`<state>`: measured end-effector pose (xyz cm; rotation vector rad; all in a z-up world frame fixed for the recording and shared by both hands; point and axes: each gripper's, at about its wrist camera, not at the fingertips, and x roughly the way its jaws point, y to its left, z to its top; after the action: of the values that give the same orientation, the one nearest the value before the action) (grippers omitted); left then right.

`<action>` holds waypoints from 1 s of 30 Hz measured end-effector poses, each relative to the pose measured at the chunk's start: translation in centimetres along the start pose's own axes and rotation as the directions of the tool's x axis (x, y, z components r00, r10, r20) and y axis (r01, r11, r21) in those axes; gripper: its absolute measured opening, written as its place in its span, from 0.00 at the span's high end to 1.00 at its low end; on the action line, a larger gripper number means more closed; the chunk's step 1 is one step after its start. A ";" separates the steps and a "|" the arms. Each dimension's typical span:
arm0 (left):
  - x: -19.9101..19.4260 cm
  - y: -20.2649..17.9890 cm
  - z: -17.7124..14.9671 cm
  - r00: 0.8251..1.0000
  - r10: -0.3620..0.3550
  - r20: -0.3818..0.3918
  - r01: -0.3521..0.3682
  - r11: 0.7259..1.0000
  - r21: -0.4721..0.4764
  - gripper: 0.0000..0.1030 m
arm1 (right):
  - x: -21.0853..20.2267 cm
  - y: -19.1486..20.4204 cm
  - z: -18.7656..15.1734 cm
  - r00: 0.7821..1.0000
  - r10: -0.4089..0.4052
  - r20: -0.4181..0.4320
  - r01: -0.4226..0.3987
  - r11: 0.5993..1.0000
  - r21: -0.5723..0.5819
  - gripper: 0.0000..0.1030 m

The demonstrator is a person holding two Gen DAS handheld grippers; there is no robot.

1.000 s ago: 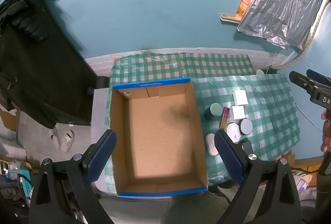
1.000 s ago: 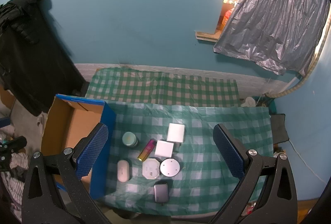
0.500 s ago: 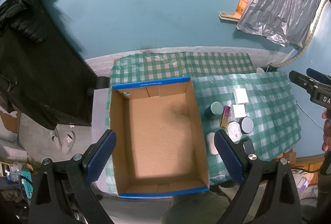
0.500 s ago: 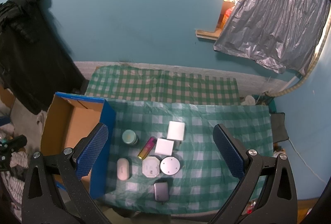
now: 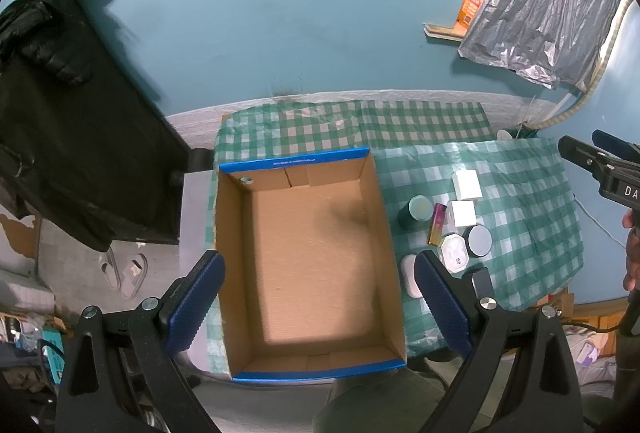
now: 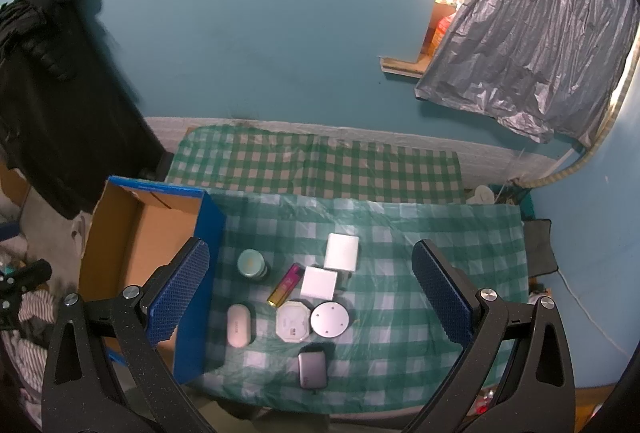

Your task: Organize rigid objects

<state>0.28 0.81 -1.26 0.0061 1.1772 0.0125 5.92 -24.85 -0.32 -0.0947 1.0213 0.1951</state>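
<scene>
Right wrist view: right gripper (image 6: 310, 287) held wide above small items right of cardboard box (image 6: 136, 233); left gripper (image 5: 316, 297) wide, centred over box, nothing gripped.

Left gripper (image 5: 318, 289) and right gripper (image 6: 310, 283) both hover, jaws spread wide.

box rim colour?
Blue rim on the cardboard box, brown inside; clearest in the left wrist view.
</scene>
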 end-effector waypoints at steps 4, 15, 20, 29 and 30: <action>0.0 0.1 -0.1 1.000 0.002 0.000 -0.002 1.000 0.000 0.07 | 0.0 0.0 0.0 1.000 0.001 0.001 -0.001 1.000 0.000 0.02; 0.9 1.5 -0.4 1.000 0.014 -0.016 -0.014 1.000 -0.007 0.07 | 0.4 0.3 -0.2 1.000 0.001 -0.008 -0.001 1.000 -0.005 0.02; 2.4 3.1 -0.5 0.999 0.023 -0.050 -0.025 0.999 -0.029 0.07 | 1.3 0.2 -0.8 0.999 0.014 -0.031 -0.014 1.000 0.002 0.02; 6.6 6.6 -1.8 0.989 0.076 -0.130 -0.081 0.996 -0.039 0.07 | 6.1 -1.5 -2.3 0.989 0.048 -0.137 -0.045 0.999 0.028 0.02; 7.0 7.0 -2.0 0.989 0.070 -0.134 -0.076 0.996 -0.046 0.07 | 6.8 -1.9 -2.9 0.986 0.054 -0.156 -0.048 0.998 0.041 0.02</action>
<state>1.05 7.92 -8.44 0.0033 1.3086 0.1090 7.35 -26.36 -7.65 -0.0505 1.1847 0.2181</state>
